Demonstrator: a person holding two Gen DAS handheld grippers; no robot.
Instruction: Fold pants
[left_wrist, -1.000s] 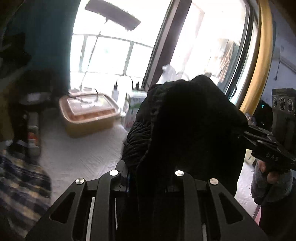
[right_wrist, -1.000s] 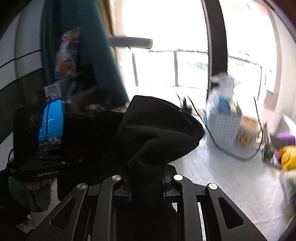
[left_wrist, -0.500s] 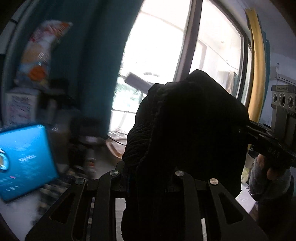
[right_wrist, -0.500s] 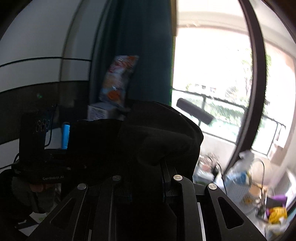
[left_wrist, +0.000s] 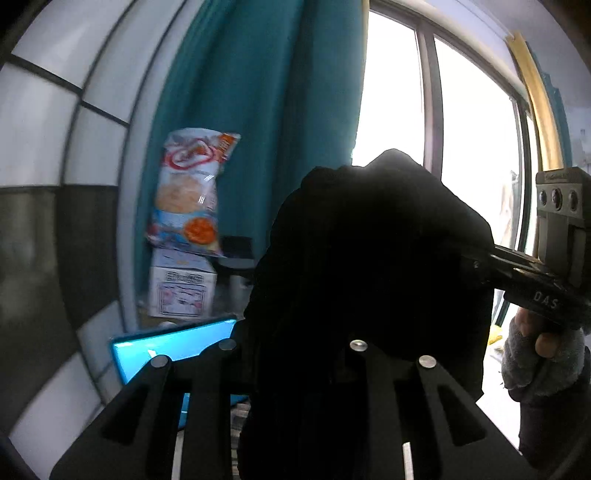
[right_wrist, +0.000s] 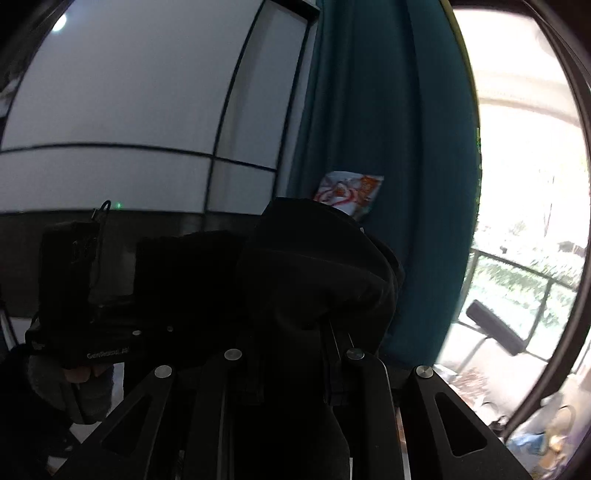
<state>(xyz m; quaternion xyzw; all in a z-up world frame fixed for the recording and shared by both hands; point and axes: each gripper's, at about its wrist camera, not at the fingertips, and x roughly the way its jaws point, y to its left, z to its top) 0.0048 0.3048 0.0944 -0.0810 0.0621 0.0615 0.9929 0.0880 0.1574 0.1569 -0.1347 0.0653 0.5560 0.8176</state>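
Black pants (left_wrist: 369, 266) hung soft and limp in the air, bunched between my left gripper (left_wrist: 295, 354) and right gripper (right_wrist: 291, 354), both clamped on the fabric's edge.

Black grippers, grey gloved hands

Left gripper (left_wrist: 295, 354) shows 4 silver screws; right hand (left_wrist: 535, 350) wears what looks like a fingerless grey glove.

Likely home: teal curtain (left_wrist: 258, 110), snack bag (left_wrist: 192, 192).
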